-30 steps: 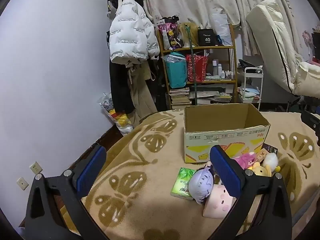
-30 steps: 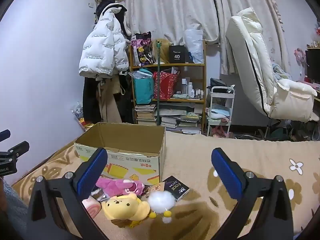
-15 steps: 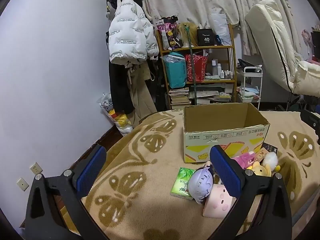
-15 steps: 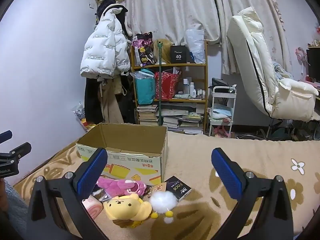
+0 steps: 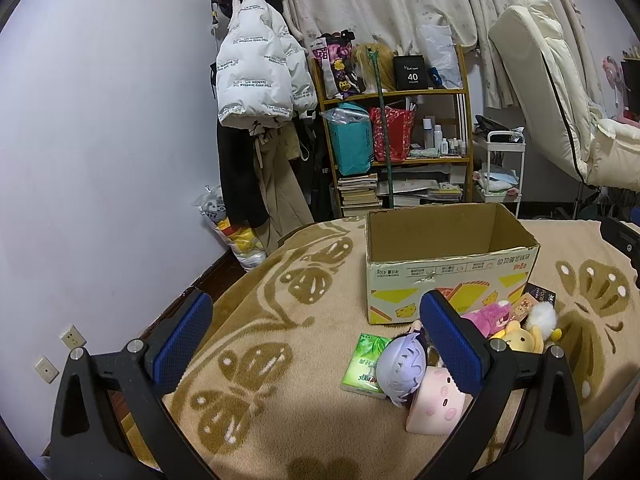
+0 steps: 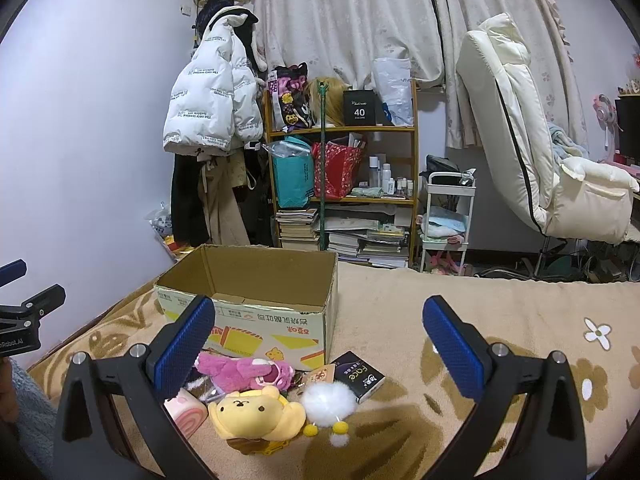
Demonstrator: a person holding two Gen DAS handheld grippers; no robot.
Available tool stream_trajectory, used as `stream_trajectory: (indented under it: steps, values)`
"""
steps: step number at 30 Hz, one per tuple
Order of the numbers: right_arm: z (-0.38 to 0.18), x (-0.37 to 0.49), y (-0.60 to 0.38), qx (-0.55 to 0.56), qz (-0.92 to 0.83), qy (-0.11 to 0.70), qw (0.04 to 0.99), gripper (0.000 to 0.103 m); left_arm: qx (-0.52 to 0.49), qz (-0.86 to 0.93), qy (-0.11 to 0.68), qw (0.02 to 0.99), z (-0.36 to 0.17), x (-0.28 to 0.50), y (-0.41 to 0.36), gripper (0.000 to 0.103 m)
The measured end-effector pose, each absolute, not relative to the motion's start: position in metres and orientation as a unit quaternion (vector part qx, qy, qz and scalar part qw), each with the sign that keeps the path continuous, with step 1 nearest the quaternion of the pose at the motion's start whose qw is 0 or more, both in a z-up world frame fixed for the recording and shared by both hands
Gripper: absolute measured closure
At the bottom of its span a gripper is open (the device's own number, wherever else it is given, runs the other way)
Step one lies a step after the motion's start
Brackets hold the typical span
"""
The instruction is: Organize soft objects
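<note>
An open cardboard box (image 5: 448, 268) (image 6: 256, 304) stands on a beige blanket. In front of it lie soft toys: a purple-haired doll (image 5: 400, 364), a pink square plush (image 5: 436, 404), a pink plush (image 6: 244, 372) (image 5: 490, 314), a yellow plush (image 6: 256, 416) (image 5: 518, 338) and a white pompom (image 6: 326, 400) (image 5: 540, 314). My left gripper (image 5: 316, 344) is open and empty, above the blanket left of the toys. My right gripper (image 6: 318, 350) is open and empty, above the toys and box corner.
A green tissue pack (image 5: 366, 364) lies left of the doll. A black packet (image 6: 358, 376) and a small card (image 6: 320, 376) lie by the box. A pink roll (image 6: 186, 412) lies at the left. A shelf (image 6: 344, 184), hanging coats (image 6: 208, 120) and a white chair (image 6: 528, 152) stand behind.
Both views have shifted very slightly; the toys and box have not moved. Both grippers stay open and empty.
</note>
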State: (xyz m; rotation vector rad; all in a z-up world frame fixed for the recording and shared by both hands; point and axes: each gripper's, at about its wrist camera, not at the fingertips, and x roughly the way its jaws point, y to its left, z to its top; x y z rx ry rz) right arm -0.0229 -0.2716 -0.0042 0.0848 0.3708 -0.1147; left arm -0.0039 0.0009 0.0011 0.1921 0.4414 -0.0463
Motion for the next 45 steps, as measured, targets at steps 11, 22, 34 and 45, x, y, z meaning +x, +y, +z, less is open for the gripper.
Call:
stream_trajectory:
  steps: [11, 22, 34, 45]
  values:
    - [-0.007, -0.023, -0.268, 0.035, -0.055, 0.182, 0.981, 0.000, 0.097, -0.023, 0.220, 0.970, -0.005, -0.001, -0.001, 0.001]
    - [-0.005, -0.024, -0.267, 0.035, -0.057, 0.183, 0.981, 0.000, 0.098, -0.023, 0.223, 0.970, -0.008, 0.001, 0.002, 0.001]
    - [-0.003, -0.027, -0.266, 0.034, -0.061, 0.179, 0.981, 0.000, 0.101, -0.021, 0.220, 0.970, -0.010, 0.002, 0.005, 0.001]
    - [-0.003, -0.027, -0.265, 0.034, -0.061, 0.179, 0.981, 0.000, 0.101, -0.020, 0.218, 0.970, -0.011, 0.002, 0.006, 0.001]
